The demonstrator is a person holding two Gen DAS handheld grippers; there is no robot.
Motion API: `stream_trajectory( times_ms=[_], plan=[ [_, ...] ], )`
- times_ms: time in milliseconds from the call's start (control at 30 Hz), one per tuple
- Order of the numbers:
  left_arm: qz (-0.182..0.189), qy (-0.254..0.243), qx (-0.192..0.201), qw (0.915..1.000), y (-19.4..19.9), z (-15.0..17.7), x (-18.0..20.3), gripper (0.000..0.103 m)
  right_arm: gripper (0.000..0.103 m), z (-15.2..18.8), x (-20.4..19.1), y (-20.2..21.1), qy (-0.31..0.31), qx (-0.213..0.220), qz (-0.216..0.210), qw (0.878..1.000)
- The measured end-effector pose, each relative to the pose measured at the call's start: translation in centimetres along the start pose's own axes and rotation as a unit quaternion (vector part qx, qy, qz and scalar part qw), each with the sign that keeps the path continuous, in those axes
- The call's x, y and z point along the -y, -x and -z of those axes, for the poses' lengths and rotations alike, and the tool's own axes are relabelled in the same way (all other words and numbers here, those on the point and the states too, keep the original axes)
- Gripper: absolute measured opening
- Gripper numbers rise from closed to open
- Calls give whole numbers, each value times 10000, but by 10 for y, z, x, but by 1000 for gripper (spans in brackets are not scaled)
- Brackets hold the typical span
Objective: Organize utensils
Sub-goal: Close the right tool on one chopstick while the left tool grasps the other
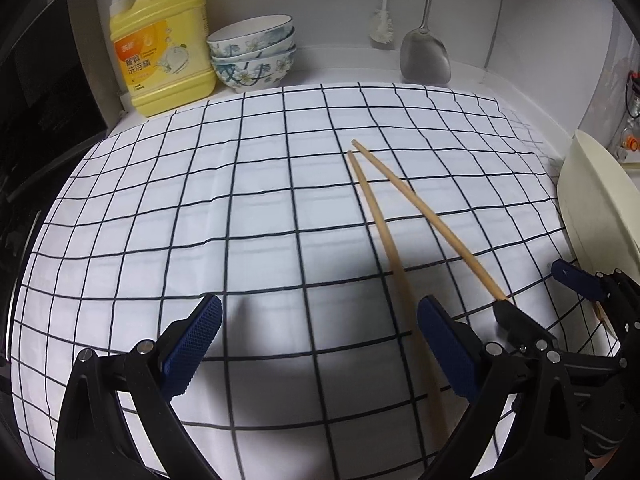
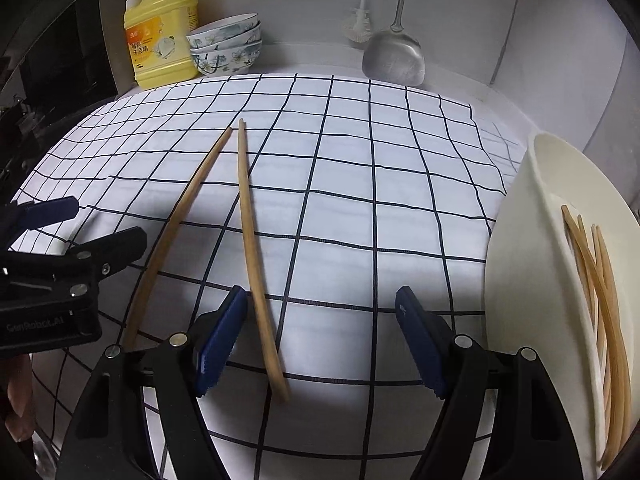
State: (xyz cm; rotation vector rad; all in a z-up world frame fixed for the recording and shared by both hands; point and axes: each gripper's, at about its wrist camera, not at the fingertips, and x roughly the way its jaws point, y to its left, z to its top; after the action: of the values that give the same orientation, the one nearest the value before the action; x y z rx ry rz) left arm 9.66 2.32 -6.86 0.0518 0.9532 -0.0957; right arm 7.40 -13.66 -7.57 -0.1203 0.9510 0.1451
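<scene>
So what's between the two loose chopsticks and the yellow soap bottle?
Just bare checked cloth between the two chopsticks and the yellow bottle, seen in both wrist views.

We are wearing matte black plastic tongs [image 1: 320,344] with ridged blue pads [image 1: 194,346], silver round screws [image 2: 179,339] and faint grey lettering [image 2: 34,325].

Chopsticks lying on the cloth, tray at the side

Two chopsticks [image 2: 252,240] are lying mid-cloth [image 2: 360,184]; tray [image 2: 516,264] sitting at 3 o'clock; bowls [image 2: 226,46] and bottle [image 2: 162,40] standing at 11 o'clock.
</scene>
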Motion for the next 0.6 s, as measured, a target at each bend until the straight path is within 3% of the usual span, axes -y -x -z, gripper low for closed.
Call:
stream_trajectory(
  times_ms=[433, 600],
  plan=[
    [35, 79, -176, 9998, -24, -11, 10, 95, 73, 1, 2, 0, 8, 26, -73, 10000],
    [-13, -41, -104, 9999, -25, -11, 13, 76, 73, -2, 2, -2, -4, 33, -65, 10000]
  ],
)
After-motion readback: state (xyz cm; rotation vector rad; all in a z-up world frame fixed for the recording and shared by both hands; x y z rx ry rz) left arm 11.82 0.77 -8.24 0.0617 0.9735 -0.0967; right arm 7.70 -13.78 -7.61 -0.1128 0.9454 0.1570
